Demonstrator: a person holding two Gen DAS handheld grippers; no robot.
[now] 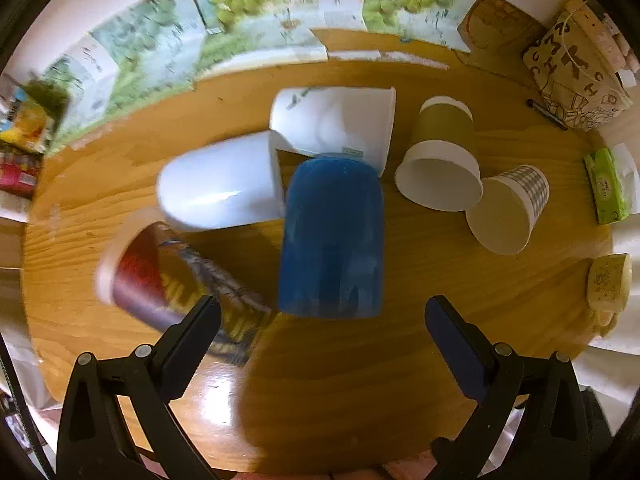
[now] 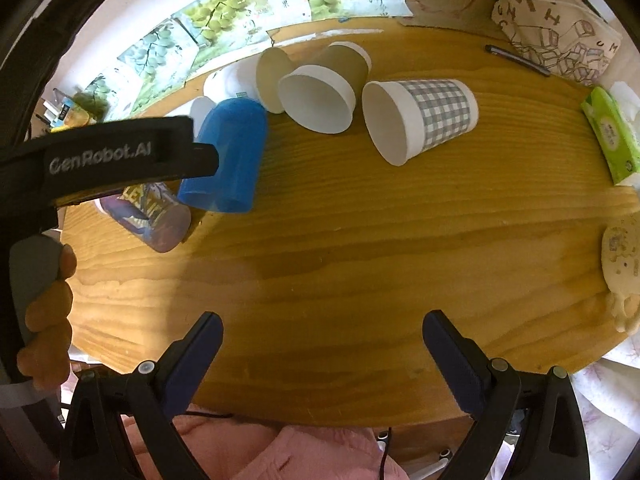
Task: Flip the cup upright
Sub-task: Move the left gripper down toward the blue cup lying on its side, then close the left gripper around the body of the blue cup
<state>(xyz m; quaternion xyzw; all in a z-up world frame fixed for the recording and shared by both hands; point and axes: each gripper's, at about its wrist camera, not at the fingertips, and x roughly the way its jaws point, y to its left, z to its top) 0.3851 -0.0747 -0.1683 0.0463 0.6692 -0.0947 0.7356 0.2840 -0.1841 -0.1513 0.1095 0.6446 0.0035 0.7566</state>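
Note:
A blue plastic cup (image 1: 332,236) lies on the wooden table (image 1: 360,380), its rounded base pointing away from me; it also shows in the right wrist view (image 2: 230,156). My left gripper (image 1: 322,320) is open and empty just short of the cup's near end. Around it lie a white cup (image 1: 220,182), a larger white paper cup (image 1: 336,120), a printed dark cup (image 1: 176,284), an olive cup (image 1: 440,156) and a checked cup (image 1: 512,208). My right gripper (image 2: 322,336) is open and empty over bare table; the left gripper's body (image 2: 100,156) crosses its view.
Grape posters (image 1: 240,4) line the back wall. A patterned brown bag (image 1: 576,72) and a pen (image 1: 548,114) sit at the back right. A green tissue pack (image 1: 604,184) and a cream object (image 1: 608,284) lie at the right edge.

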